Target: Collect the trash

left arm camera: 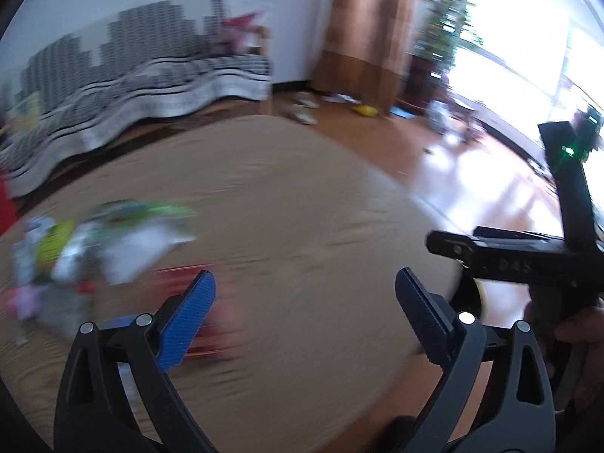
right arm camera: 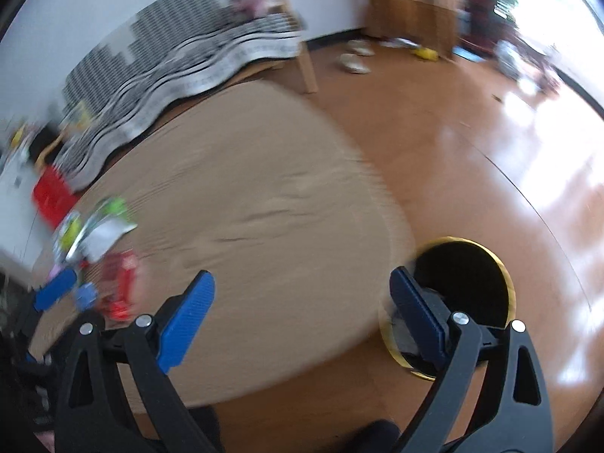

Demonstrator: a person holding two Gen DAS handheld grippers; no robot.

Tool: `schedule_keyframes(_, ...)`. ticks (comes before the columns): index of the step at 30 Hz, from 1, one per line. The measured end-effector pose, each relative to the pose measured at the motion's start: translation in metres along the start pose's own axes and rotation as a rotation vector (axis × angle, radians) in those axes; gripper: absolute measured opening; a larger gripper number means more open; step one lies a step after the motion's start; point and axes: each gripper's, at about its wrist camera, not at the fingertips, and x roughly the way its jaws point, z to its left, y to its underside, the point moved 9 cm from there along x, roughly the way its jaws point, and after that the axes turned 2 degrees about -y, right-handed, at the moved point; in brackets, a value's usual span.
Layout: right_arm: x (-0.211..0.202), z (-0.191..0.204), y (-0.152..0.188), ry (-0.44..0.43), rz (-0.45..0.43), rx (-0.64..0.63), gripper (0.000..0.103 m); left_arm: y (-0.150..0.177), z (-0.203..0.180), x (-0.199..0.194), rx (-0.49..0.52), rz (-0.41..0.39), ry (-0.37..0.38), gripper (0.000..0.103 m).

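A blurred pile of trash wrappers (left arm camera: 102, 241), green, white and red, lies on the left part of a round tan table (left arm camera: 302, 207). It also shows in the right wrist view (right arm camera: 94, 241). My left gripper (left arm camera: 305, 309) is open and empty above the table, right of the pile. My right gripper (right arm camera: 302, 309) is open and empty over the table's near edge. A black bin with a gold rim (right arm camera: 464, 283) stands on the floor just right of the table, behind my right finger. The right gripper's body (left arm camera: 528, 256) shows in the left wrist view.
A sofa with a striped cover (left arm camera: 132, 87) stands behind the table. A red object (right arm camera: 53, 196) is at the far left. Slippers (right arm camera: 355, 60) and small items lie on the wooden floor (right arm camera: 490, 151) near a brown curtain (left arm camera: 362, 19). Both views are motion-blurred.
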Motion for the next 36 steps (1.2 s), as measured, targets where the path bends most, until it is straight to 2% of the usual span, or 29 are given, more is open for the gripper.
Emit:
schedule_keyframes(5,0.025,0.113,0.002,-0.084,0.028,-0.142,0.091,0.017,0.128,-0.035,-0.129,-0.013,-0.163,0.093)
schedule_keyframes(8,0.039,0.174,0.009,-0.131,0.048,-0.223,0.091,0.032,0.196,-0.048,-0.170,-0.009,-0.251,0.093)
schedule_keyframes(14,0.061,0.246,0.026,-0.154,0.075,-0.355,0.091,0.061,0.293,-0.049,-0.228,0.017,-0.362,0.093)
schedule_keyframes(19,0.072,0.270,0.036,-0.173,0.089,-0.395,0.091,0.064,0.323,-0.023,-0.235,0.042,-0.366,0.093)
schedule_keyframes(23,0.079,0.283,0.041,-0.182,0.100,-0.419,0.091,0.062,0.330,-0.001,-0.256,0.065,-0.365,0.093)
schedule_keyframes(25,0.080,0.288,0.045,-0.191,0.105,-0.435,0.091,0.063,0.330,0.007,-0.249,0.072,-0.369,0.087)
schedule_keyframes(27,0.080,0.292,0.046,-0.200,0.110,-0.446,0.091,0.063,0.331,0.007,-0.235,0.072,-0.405,0.065)
schedule_keyframes(28,0.079,0.294,0.048,-0.206,0.114,-0.451,0.091,0.063,0.333,0.005,-0.234,0.064,-0.412,0.061)
schedule_keyframes(30,0.078,0.300,0.053,-0.219,0.125,-0.464,0.090,0.062,0.336,-0.001,-0.267,0.062,-0.383,0.057)
schedule_keyframes(36,0.077,0.312,0.075,-0.250,0.190,-0.493,0.085,0.054,0.339,-0.043,-0.282,0.016,-0.423,0.055)
